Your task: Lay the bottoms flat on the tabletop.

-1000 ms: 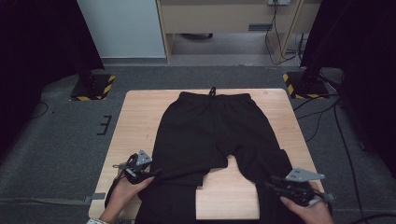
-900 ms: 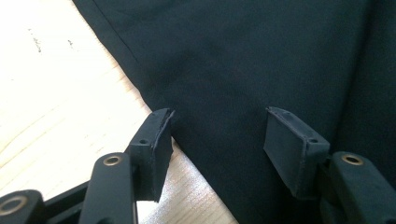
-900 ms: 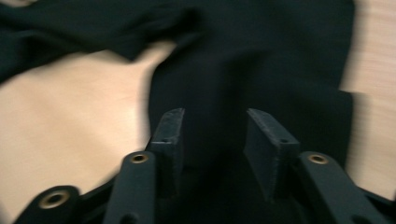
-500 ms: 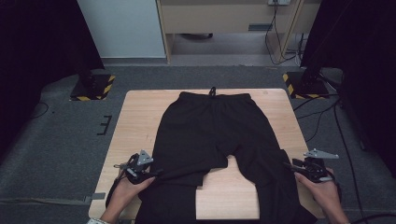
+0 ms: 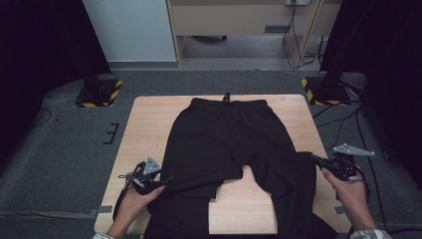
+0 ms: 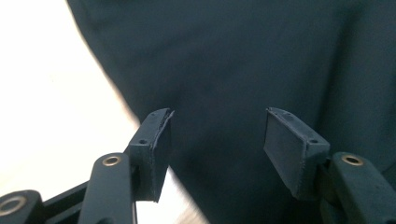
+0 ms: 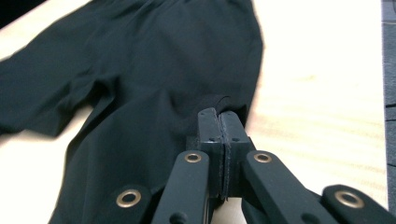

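Black trousers lie flat on a pale wooden table, waistband at the far edge and legs toward the person. One leg is folded sideways across the near middle. My left gripper rests at the near left, at the folded leg's edge. In the left gripper view it stands open, jaws wide above the dark cloth. My right gripper is at the outer side of the right leg. The right gripper view shows it shut on a pinch of the trousers' fabric edge.
Bare table wood lies to the right of the trousers. Yellow-and-black striped stand bases sit on the grey floor at the far left and far right. Cables trail past the right table edge. A wooden cabinet stands behind.
My right gripper has moved from the near right corner outward and away from the person, carrying the leg's edge with it. The left gripper has stayed put.
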The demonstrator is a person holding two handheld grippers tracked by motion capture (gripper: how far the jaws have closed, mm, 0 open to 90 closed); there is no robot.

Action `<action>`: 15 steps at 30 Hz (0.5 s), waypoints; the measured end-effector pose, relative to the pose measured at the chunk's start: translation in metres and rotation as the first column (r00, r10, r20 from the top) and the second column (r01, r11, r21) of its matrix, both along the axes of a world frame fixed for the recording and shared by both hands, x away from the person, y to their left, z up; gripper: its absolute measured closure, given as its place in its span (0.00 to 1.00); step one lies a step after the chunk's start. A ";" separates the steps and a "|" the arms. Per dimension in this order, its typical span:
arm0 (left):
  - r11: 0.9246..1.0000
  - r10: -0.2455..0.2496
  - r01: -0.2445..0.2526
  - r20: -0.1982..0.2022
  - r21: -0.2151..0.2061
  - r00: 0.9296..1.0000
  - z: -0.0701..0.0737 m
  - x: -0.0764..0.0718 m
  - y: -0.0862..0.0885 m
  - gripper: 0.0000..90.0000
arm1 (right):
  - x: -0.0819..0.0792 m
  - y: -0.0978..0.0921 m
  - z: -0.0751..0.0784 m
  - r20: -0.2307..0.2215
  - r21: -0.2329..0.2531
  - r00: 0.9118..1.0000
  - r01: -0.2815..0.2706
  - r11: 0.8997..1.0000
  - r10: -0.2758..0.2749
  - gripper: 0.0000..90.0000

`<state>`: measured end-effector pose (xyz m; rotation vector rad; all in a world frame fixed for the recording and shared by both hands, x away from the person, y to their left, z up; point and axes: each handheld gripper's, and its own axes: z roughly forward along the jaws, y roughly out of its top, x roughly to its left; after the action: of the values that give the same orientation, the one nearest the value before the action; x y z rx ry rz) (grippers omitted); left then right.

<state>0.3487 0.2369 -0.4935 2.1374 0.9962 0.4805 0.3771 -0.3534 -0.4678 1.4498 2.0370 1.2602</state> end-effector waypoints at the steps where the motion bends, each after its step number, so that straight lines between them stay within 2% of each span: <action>1: 1.000 -0.008 0.008 0.010 -0.007 1.000 0.004 0.000 -0.004 0.45 | 0.005 0.001 -0.003 -0.013 -0.007 1.000 0.001 1.000 -0.002 0.99; 2: 0.999 -0.030 0.031 0.020 -0.023 0.999 0.011 0.000 -0.014 0.45 | 0.009 0.002 -0.007 -0.024 -0.020 1.000 -0.001 1.000 0.000 0.99; 4: 0.997 -0.069 0.070 0.037 -0.028 0.997 0.020 0.003 -0.034 0.45 | 0.017 0.007 -0.019 -0.060 -0.059 0.998 -0.005 0.998 0.002 0.99; 7: 0.991 -0.125 0.127 0.049 -0.037 0.991 0.027 0.011 -0.069 0.44 | 0.022 0.012 -0.033 -0.086 -0.068 0.996 -0.009 0.998 0.003 0.99; 11: 0.981 -0.193 0.194 0.035 -0.021 0.981 0.028 0.029 -0.124 0.43 | 0.025 0.016 -0.041 -0.089 -0.077 0.996 -0.014 0.997 0.007 0.98; 15: 0.972 -0.234 0.234 0.018 -0.004 0.972 0.022 0.047 -0.173 0.41 | 0.025 0.017 -0.044 -0.097 -0.075 0.995 -0.025 0.997 0.018 0.97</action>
<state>0.3959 0.0637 -0.4719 2.2060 0.7225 0.3786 0.4023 -0.3363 -0.5120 1.4844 2.1439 1.1281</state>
